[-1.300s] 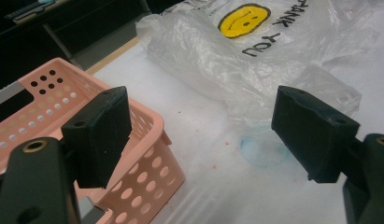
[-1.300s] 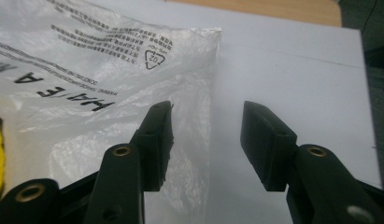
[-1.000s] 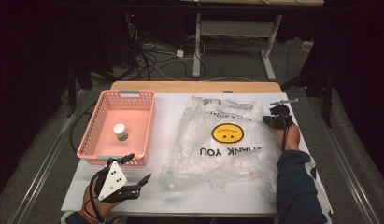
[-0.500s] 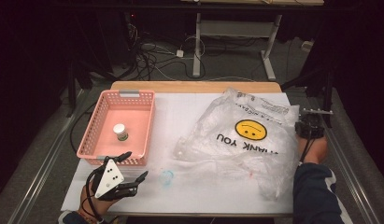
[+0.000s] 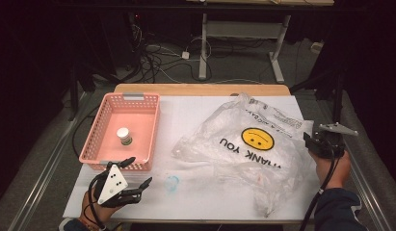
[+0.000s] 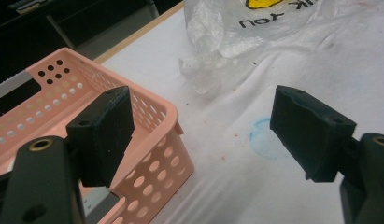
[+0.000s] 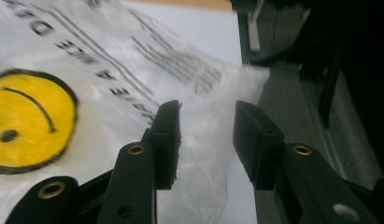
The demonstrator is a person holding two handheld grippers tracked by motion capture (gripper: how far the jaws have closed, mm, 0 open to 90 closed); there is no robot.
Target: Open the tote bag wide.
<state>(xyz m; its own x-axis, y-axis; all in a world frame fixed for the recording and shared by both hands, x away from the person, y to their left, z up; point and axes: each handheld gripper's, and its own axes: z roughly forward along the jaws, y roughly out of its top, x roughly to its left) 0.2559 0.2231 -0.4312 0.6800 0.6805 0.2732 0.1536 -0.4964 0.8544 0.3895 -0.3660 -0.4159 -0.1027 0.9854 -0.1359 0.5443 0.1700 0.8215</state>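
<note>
While spread across the table's (image 5: pixel 195 108) right half, the bag (image 5: pixel 248 149) is flanked by two grippers.
Right gripper (image 7: pixel 206 135): jaws just opened, half apart at the bag's right edge, nothing pinched. Left gripper (image 6: pixel 199 135): held wide, empty, near the basket (image 5: pixel 152 125).

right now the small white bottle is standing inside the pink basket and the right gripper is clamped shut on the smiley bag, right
Not quite. The white bottle does stand in the pink basket, but the right gripper isn't clamped: the right gripper view shows its jaws apart, having just been opening, over the smiley bag.
</note>
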